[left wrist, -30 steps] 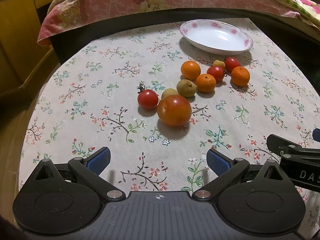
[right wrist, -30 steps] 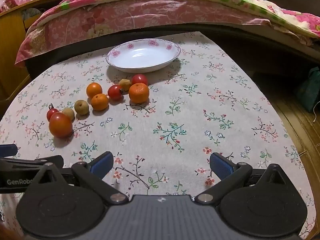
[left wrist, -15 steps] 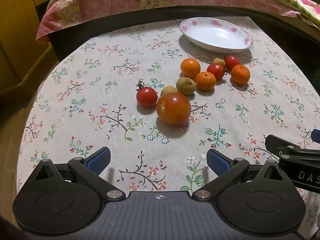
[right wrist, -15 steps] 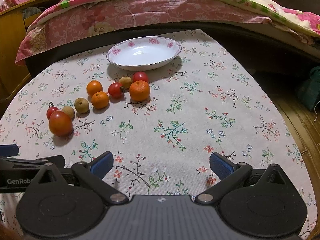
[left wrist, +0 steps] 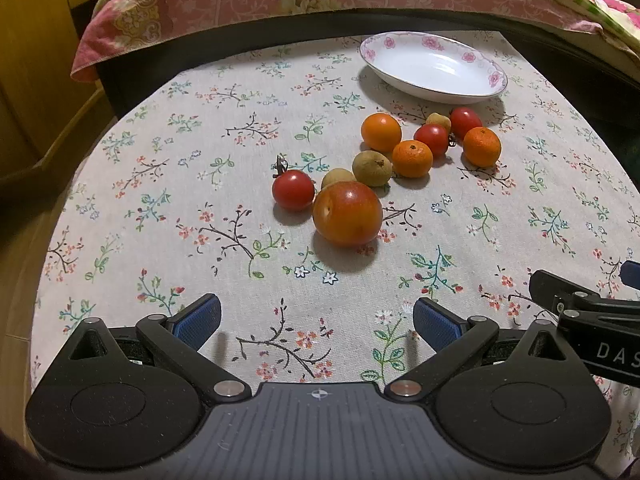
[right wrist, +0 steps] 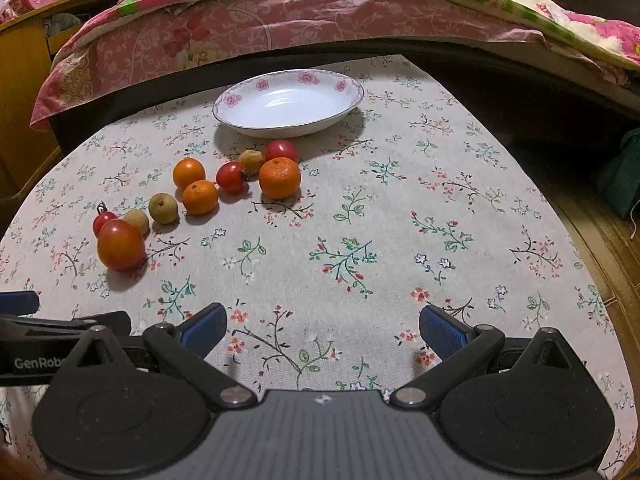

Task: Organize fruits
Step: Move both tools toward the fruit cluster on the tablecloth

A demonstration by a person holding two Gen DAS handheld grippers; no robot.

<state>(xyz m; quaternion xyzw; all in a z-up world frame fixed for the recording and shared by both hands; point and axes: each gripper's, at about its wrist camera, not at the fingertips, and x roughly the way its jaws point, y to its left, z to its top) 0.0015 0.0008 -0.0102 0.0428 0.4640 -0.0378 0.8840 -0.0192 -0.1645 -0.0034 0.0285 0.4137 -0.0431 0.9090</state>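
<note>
A large orange-red tomato (left wrist: 347, 213) (right wrist: 121, 244) lies nearest my left gripper (left wrist: 318, 320), which is open and empty, a short way in front of it. Behind it sit a small red tomato (left wrist: 293, 189), two tan longans (left wrist: 372, 168), three oranges (left wrist: 482, 146) (right wrist: 279, 178) and two more small tomatoes (left wrist: 431, 139). A white floral-rimmed dish (left wrist: 434, 66) (right wrist: 289, 102) stands empty at the back. My right gripper (right wrist: 323, 326) is open over bare cloth, right of the fruit.
The round table (right wrist: 400, 220) wears a floral cloth and drops off on every side. A bed with a pink quilt (right wrist: 240, 28) runs along the far edge. A wooden cabinet (left wrist: 32, 80) stands at the left, wooden floor (right wrist: 600, 216) at the right.
Both grippers have drifted slightly; the fruit and dish sit a little lower and nearer in the views. Nothing was grasped and the jaws stayed open.
</note>
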